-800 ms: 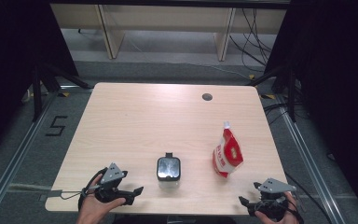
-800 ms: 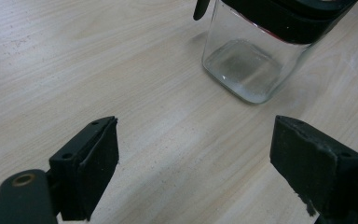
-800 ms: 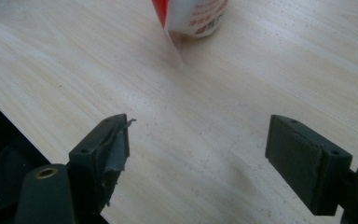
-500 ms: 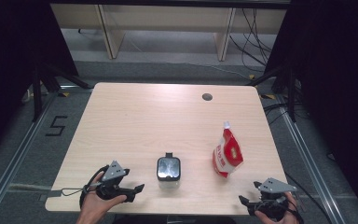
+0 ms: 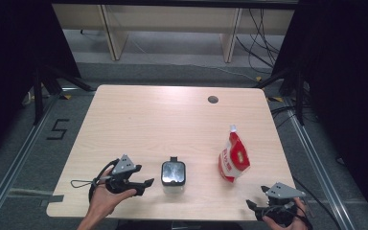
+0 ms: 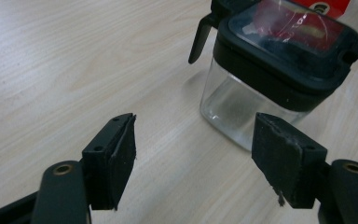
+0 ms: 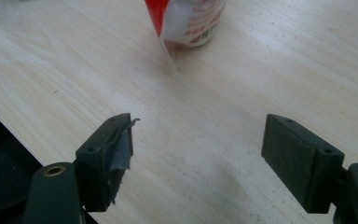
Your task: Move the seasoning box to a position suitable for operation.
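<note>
A clear square jar with a black lid (image 5: 173,175) stands near the table's front edge; in the left gripper view the jar (image 6: 270,65) sits just ahead and to the right of the jaws. My left gripper (image 5: 143,184) (image 6: 193,156) is open and empty, a short way left of the jar, pointing at it. A red and white spouted pouch (image 5: 233,158) stands upright right of the jar, and its base (image 7: 191,21) shows at the top of the right gripper view. My right gripper (image 5: 253,207) (image 7: 198,154) is open and empty at the front right corner.
The light wooden table (image 5: 163,124) has a round cable hole (image 5: 213,99) near its back right. Its front edge (image 7: 9,123) runs close under the right gripper. Shelving legs and cables stand on the floor beyond the table.
My left gripper has edged slightly right, toward the jar. The right gripper, jar and pouch stay where they were.
</note>
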